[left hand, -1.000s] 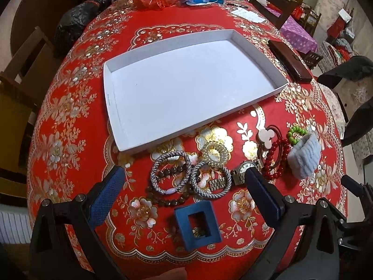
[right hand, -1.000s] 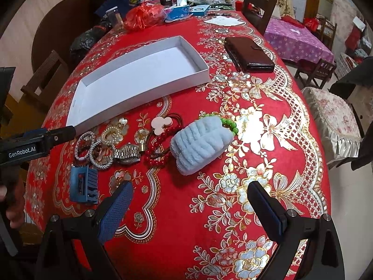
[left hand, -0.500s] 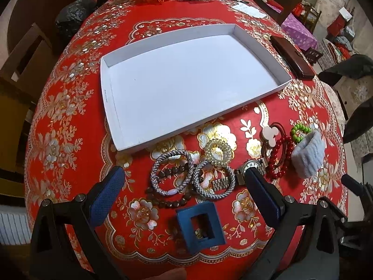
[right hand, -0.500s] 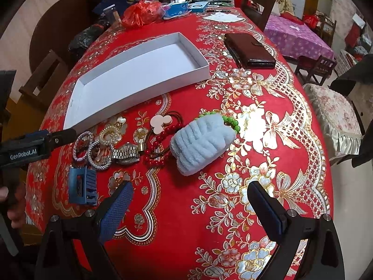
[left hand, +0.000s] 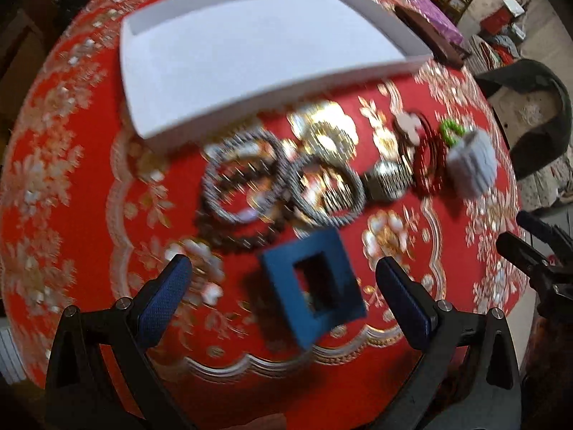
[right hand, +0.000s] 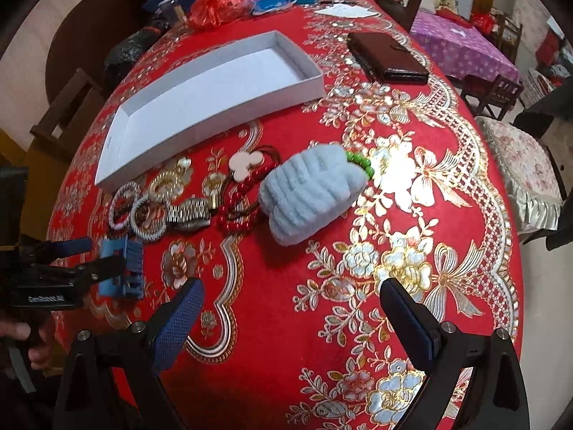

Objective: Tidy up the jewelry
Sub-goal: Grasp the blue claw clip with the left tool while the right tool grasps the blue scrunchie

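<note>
Blue hair clip (left hand: 315,283) between wide-spread fingers of left claw (left hand: 286,286).

Right claw (right hand: 292,317) wide apart above red tablecloth (right hand: 358,215); blue scrunchie (right hand: 308,193) ahead

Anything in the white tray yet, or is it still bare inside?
Nothing shows inside the white tray: its floor is bare in both views. The near wall hides a thin strip of floor along it. The bracelets, watch and blue hair claw lie outside, on the tablecloth.
</note>
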{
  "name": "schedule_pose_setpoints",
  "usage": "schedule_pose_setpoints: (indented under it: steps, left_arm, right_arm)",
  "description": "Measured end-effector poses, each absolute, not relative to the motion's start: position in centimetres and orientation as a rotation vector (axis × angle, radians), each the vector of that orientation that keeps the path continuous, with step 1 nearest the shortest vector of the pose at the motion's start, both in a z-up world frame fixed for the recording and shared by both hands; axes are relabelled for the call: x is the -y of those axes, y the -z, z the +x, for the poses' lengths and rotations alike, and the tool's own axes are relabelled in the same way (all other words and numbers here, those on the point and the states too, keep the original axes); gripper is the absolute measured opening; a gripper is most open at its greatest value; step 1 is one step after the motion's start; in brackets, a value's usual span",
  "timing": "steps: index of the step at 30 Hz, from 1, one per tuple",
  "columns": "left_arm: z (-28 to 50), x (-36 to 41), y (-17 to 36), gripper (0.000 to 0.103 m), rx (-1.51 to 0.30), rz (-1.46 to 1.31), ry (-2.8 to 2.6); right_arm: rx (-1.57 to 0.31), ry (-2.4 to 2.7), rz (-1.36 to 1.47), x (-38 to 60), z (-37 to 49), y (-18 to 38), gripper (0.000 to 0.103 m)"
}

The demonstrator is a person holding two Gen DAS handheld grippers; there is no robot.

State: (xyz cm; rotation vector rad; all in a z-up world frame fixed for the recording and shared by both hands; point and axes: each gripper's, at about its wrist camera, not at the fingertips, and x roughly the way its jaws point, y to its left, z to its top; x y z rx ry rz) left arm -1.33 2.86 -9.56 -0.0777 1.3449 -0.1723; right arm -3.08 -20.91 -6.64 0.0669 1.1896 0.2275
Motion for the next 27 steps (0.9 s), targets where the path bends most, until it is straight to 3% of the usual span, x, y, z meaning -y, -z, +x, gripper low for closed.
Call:
schedule_pose_setpoints:
  steps: [8, 12, 22, 24, 26, 27]
  left_arm:
    - [-2.4, -2.5, 11.5, 0.102, -1.409, -0.095, 0.058]
    - [-2.4, -1.9, 11.7, 0.103, -1.400, -0.053, 0.009]
    - [-3.1, -1.3, 11.9, 0.102, -1.361, -0.055, -0.009]
    - [-3.4, -2.5, 10.9, 0.092, -1.349, -0.078, -0.014]
    - [-3.7, -3.2, 10.6, 0.076, -1.332, -0.085, -0.022]
    - [-3.8, -3.8, 10.4, 0.071, -1.323, -0.090, -0.021]
  right_arm:
    - [-1.155, -0.284, 0.114, 23.1, -3.4, 6.4, 0.098]
    - [-1.095, -0.347, 0.126, 23.7, -2.1, 6.2, 0.089]
    - [-1.103, -0.326, 0.057, 21.9, 3.1, 7.3, 0.089]
    - [-1.123, -0.295, 0.025, 21.3, 3.8, 7.8, 0.089]
    - [-1.131, -0.286, 0.004, 21.1, 4.1, 8.2, 0.089]
    - [-1.136, -0.283, -0.009, 21.1, 4.1, 8.4, 0.084]
